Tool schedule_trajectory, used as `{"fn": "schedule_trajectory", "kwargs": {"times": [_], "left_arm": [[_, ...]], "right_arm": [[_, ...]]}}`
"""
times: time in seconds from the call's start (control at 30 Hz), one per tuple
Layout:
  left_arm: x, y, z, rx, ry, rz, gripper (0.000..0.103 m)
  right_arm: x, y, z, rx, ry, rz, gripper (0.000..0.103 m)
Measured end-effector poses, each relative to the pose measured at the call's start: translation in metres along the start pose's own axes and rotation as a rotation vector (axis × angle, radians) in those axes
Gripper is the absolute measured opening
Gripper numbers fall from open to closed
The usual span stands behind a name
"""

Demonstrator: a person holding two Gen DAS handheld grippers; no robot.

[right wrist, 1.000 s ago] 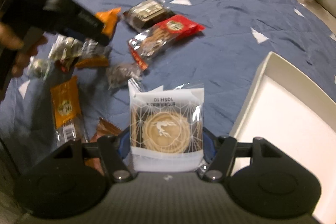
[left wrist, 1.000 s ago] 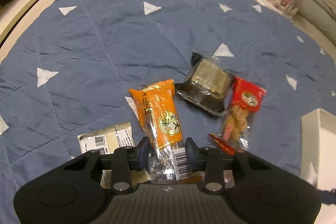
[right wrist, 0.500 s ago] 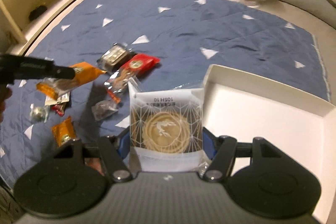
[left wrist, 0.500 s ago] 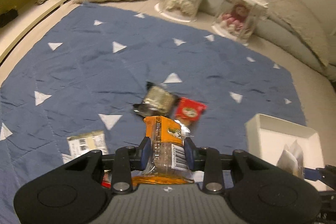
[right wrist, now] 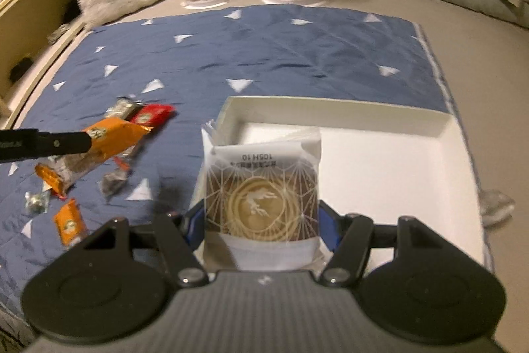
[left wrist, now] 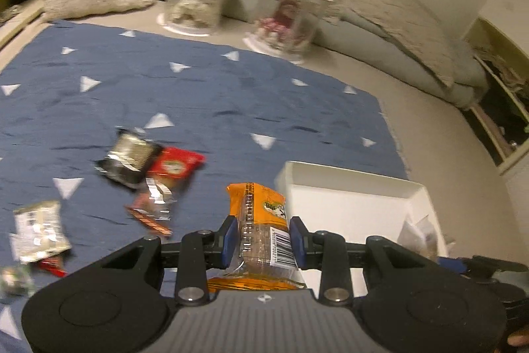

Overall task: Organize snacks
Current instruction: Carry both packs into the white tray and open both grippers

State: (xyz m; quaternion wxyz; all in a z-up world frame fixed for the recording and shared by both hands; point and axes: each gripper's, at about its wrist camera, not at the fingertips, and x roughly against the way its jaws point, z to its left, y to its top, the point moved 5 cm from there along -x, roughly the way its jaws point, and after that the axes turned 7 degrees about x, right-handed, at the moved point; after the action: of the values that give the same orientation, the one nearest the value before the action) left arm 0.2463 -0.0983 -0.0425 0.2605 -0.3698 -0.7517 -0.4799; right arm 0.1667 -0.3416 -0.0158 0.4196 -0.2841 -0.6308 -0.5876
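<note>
**Both grippers loaded over the white box**

The left gripper [left wrist: 262, 239] clamps an orange snack bar [left wrist: 261, 220] at the white box [left wrist: 347, 187] edge. The right gripper [right wrist: 261, 229] clamps a round pastry packet [right wrist: 263, 204] over it. Beyond, loose snacks [left wrist: 145, 161] lie on the blue mat [left wrist: 198, 95].

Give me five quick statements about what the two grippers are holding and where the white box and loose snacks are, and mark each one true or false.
1. The left gripper is shut on the orange snack packet. True.
2. The right gripper is empty. False: it is shut on a clear-wrapped round pastry.
3. The white box is packed full of snacks. False: its floor shows bare white.
4. A red packet lies on the blue blanket. True.
5. The white box sits on a wooden table. False: it rests at the blanket's edge.
</note>
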Motion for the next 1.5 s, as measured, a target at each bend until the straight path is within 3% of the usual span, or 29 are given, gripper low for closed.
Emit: {"fn": "schedule_trajectory", "kwargs": {"times": [0.37, 0.53, 0.63, 0.83, 1.0, 1.2, 1.27, 1.33, 1.5], "left_arm": [[-0.044, -0.033, -0.056, 0.073, -0.055, 0.056, 0.036], [-0.072, -0.056, -0.063, 0.177, -0.056, 0.114, 0.036], [-0.086, -0.069, -0.069, 0.187, -0.057, 0.169, 0.037], [-0.102, -0.094, -0.085, 0.129, -0.084, 0.275, 0.038], [-0.105, -0.102, -0.089, 0.095, -0.093, 0.319, 0.039], [-0.099, -0.106, -0.095, 0.044, -0.114, 0.347, 0.054], [-0.096, -0.107, -0.098, 0.001, -0.111, 0.339, 0.055], [-0.093, -0.106, -0.099, -0.028, -0.102, 0.336, 0.057], [-0.088, -0.106, -0.095, -0.073, -0.076, 0.331, 0.059]], "right_arm": [[-0.008, -0.028, -0.059, -0.087, -0.078, 0.056, 0.071], [-0.022, -0.036, -0.078, -0.105, -0.093, 0.100, 0.071], [-0.030, -0.038, -0.081, -0.095, -0.095, 0.131, 0.071], [-0.048, -0.041, -0.084, -0.067, -0.094, 0.186, 0.071], [-0.058, -0.043, -0.084, -0.050, -0.104, 0.229, 0.071], [-0.064, -0.045, -0.085, -0.038, -0.103, 0.247, 0.072], [-0.064, -0.046, -0.087, -0.030, -0.125, 0.245, 0.077], [-0.061, -0.046, -0.089, -0.037, -0.137, 0.236, 0.090], [-0.052, -0.048, -0.097, -0.070, -0.133, 0.212, 0.092]]}}
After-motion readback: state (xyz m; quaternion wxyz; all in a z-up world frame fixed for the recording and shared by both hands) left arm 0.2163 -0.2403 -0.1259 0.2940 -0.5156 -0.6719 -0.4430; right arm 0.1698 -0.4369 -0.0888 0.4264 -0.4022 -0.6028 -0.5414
